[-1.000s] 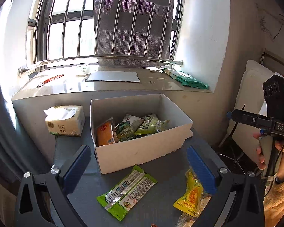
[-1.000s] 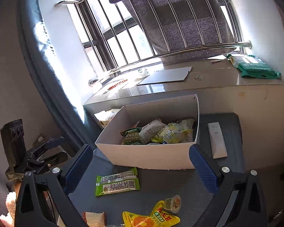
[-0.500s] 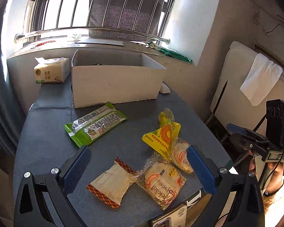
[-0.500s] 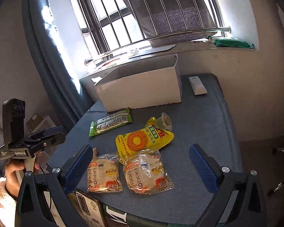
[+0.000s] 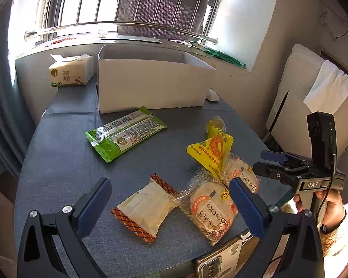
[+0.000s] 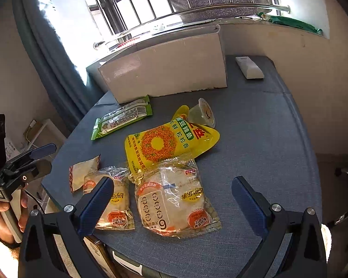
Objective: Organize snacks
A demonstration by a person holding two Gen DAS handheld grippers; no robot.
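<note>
Here, view by view, is what we see.

Left wrist view
- Left gripper [image 5: 170,205]: we hold it above the near edge of the table with its blue pads spread wide and nothing between them.
- Cream packet with red checked ends [image 5: 145,208]: it lies flat between our open fingers, on the table surface.
- Clear-wrapped round cake [image 5: 208,210]: just right of the cream packet, touching its end; our right pad overlaps it in the picture.
- Second clear-wrapped cake [image 5: 240,172]: behind the first, partly under the yellow pouch [image 5: 211,150].
- Yellow pouch: it stands tipped up on the cakes, with a small jelly cup [image 5: 217,121] behind it.
- Green snack pack [image 5: 125,133]: flat on the table, near the front wall of the white cardboard box [image 5: 150,85].
- Tissue pack [image 5: 68,73]: left of the box, by the windowsill.
- Right gripper [image 5: 272,162]: at the table's right edge; we cannot tell its opening from here.

Right wrist view
- Right gripper [image 6: 172,198]: pads wide apart, holding nothing, over the nearest cake [image 6: 174,199].
- Smaller cake [image 6: 114,200]: left of it, partly behind our left pad.
- Cream packet [image 6: 83,172]: at the table's left edge.
- Yellow pouch [image 6: 167,143]: its lower edge lies over the nearest cake, the jelly cup [image 6: 203,114] touching its top.
- Green snack pack [image 6: 121,119]: in front of the box [image 6: 164,67].
- White remote-like bar [image 6: 249,67]: right of the box.
- Table [image 6: 266,139]: blue-grey cloth.
- Left gripper [image 6: 38,156]: at the left, side-on.
</note>
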